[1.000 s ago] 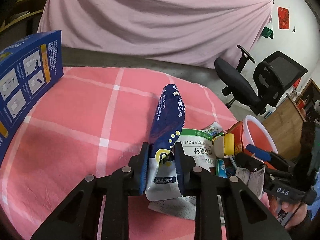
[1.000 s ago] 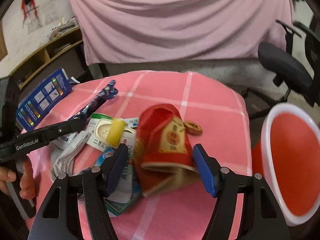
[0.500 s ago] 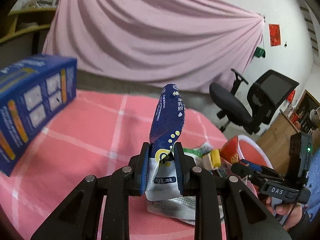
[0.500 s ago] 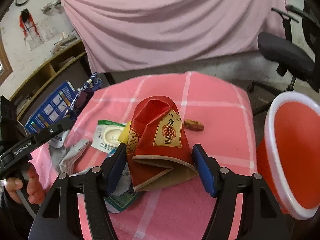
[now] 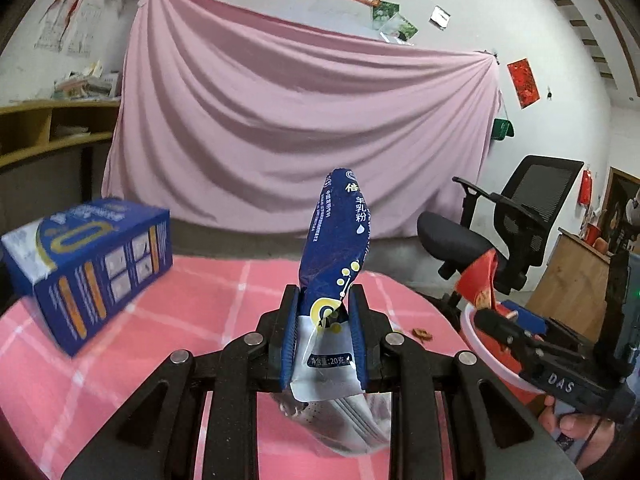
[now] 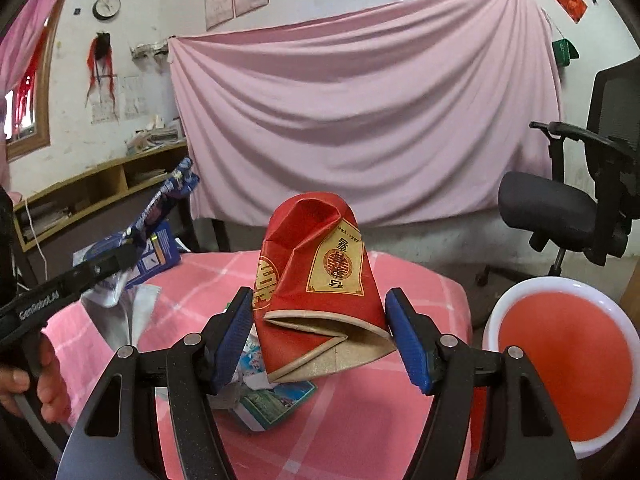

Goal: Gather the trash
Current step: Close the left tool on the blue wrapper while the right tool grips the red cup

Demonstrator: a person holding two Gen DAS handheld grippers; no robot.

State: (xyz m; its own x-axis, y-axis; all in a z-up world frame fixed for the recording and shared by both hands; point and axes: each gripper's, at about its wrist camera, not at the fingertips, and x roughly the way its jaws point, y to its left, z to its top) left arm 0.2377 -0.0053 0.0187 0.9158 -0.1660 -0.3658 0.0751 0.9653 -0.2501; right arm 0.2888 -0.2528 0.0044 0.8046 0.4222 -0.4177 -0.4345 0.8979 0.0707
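Observation:
My left gripper point(image 5: 323, 340) is shut on a long blue and white powder sachet point(image 5: 336, 256) and holds it upright above the pink checked table point(image 5: 180, 328); a grey face mask point(image 5: 352, 424) hangs below it. My right gripper point(image 6: 320, 332) is shut on a crushed red paper cup point(image 6: 320, 280), lifted above the table point(image 6: 400, 400). The red bin with a white rim point(image 6: 564, 364) stands to the right of the table, beside the right gripper. The left gripper with the sachet also shows in the right wrist view point(image 6: 160, 208).
A blue box point(image 5: 92, 264) stands at the table's left. Paper wrappers point(image 6: 272, 396) lie on the table under the right gripper. A small brown scrap point(image 5: 423, 334) lies near the table's right edge. A black office chair point(image 6: 568, 208) stands behind the bin.
Both grippers have risen from the table, each with its item. The red cup has left the cloth and now hangs near the bin. The mask has come up with the sachet.

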